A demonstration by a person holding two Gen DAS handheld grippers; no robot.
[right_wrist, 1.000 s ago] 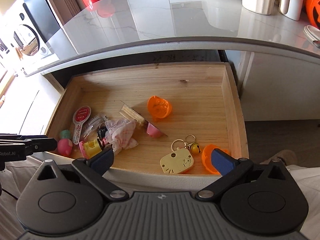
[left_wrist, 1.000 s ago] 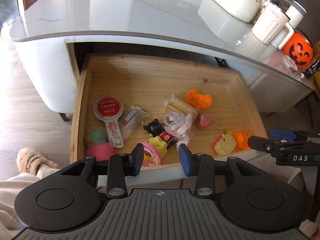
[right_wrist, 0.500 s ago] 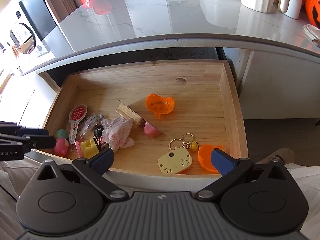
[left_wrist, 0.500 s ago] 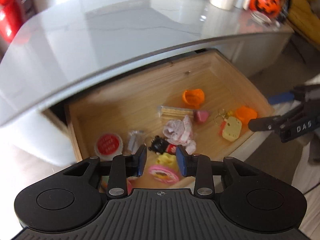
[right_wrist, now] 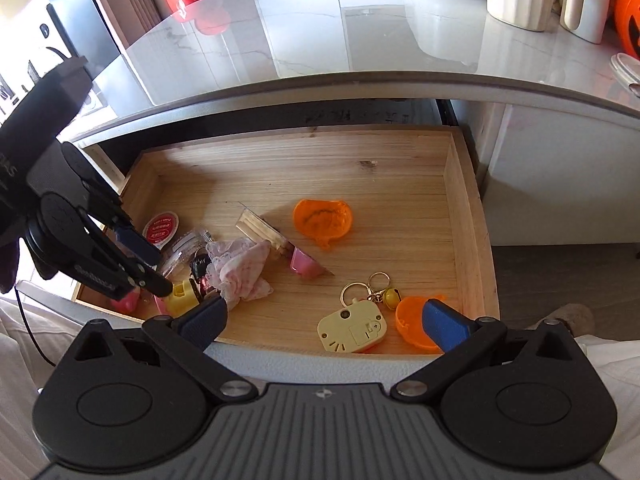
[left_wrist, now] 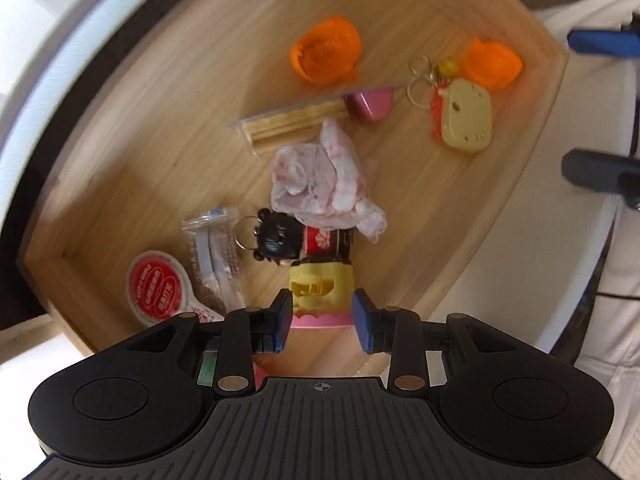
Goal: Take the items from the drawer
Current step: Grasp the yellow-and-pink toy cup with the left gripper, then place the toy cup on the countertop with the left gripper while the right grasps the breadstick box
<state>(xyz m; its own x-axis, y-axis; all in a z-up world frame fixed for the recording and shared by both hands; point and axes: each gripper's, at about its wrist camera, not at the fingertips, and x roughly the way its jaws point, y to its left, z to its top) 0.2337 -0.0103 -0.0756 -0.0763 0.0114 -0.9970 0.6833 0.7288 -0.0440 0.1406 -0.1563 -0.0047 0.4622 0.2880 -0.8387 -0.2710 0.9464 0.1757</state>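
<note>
In the open wooden drawer, near its front-left corner, the left gripper is closing around the yellow-and-pink toy — not yet pinching; centre it, squeeze, lift straight. The right gripper hangs spread — empty.

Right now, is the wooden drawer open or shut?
Open: the wooden drawer is pulled out from under the grey countertop, its floor and the items in it exposed.

The open wooden drawer holds clutter: a yellow toy just ahead of the left gripper's tips, a doll and lace cloth beyond, a cream keychain by the right gripper.
</note>
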